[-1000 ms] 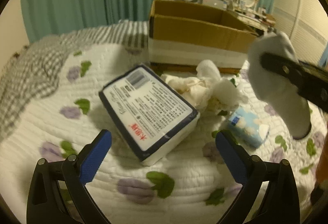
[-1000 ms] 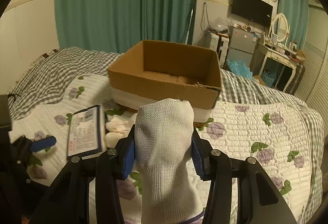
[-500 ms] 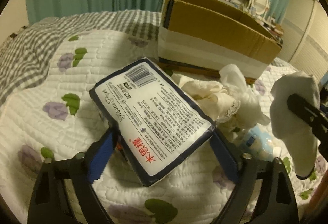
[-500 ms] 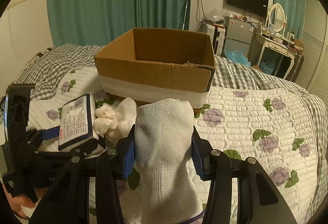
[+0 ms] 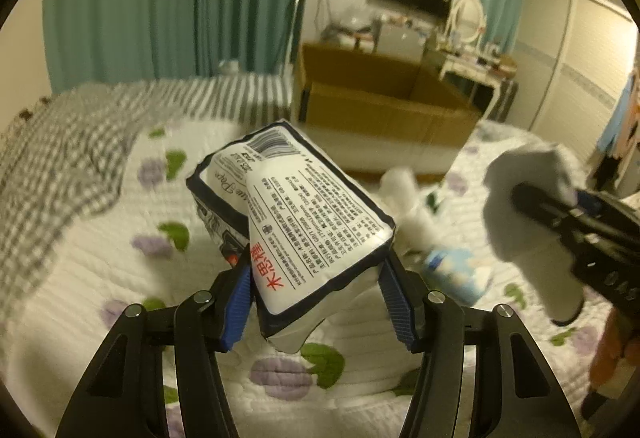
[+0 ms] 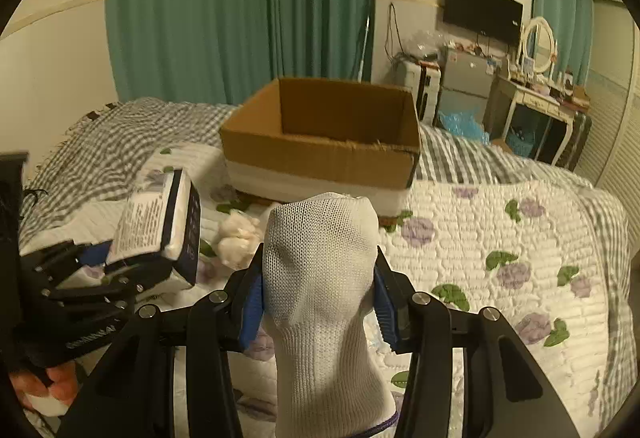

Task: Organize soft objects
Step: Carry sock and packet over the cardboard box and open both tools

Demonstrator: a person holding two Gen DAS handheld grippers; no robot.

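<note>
Lifted since earlier off the quilted bed (image 5: 80, 270), tissue pack (image 5: 312, 222) sat clamped in left gripper (image 5: 316, 302) jaws, long axis toward cardboard box (image 6: 320, 141); right gripper (image 6: 318, 302) jaws clamped white sock (image 6: 320, 258).

Glossy plastic tissue pack (image 5: 304, 226); knit cloth sock (image 6: 320, 278); cardboard box (image 6: 324, 145).

Tissue pack (image 5: 304, 222): red "木思雅", barcode, script "Pape"; fine print illegible.

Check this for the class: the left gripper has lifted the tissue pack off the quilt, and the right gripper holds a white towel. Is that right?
One detail is wrong. The right gripper holds a white sock, not a towel; the right wrist view shows its knit toe between the fingers. The left gripper does have the tissue pack lifted off the quilt.
</note>
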